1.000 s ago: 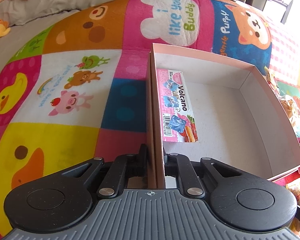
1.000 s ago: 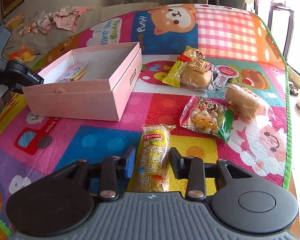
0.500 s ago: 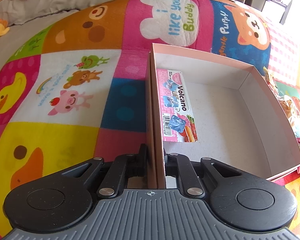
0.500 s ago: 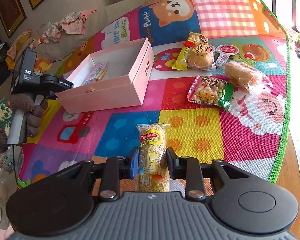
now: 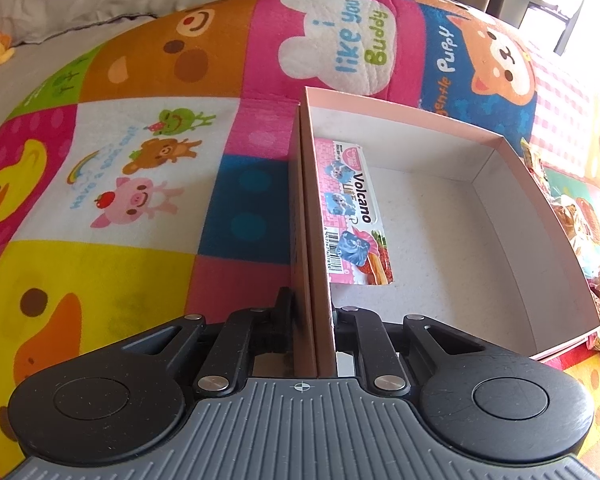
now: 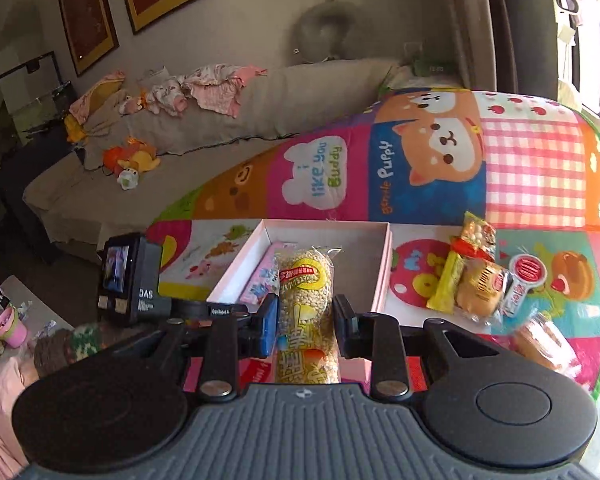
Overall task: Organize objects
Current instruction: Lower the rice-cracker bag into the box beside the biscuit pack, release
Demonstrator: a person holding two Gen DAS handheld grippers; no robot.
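Snacks (image 6: 480, 280) on mat (image 5: 140, 180) right of box (image 5: 540, 240); Volcano pack (image 5: 356, 216) inside. Left fingers (image 5: 312, 312) pinching near box wall. Right fingers (image 6: 306, 316) clamped on puffed-grain bag (image 6: 305, 300) above box.

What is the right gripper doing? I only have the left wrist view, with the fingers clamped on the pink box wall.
Observer: The right gripper holds a yellow puffed-grain snack pack, carried in front of the pink box.
Operator: Anything else left outside the box?
Observer: Yes, several snack packets to its right, including a wrapped bun and a round red-and-white packet.
Operator: Is the box empty where the pack is heading?
Observer: Apart from the Volcano packet along the left wall, the visible floor looks bare.
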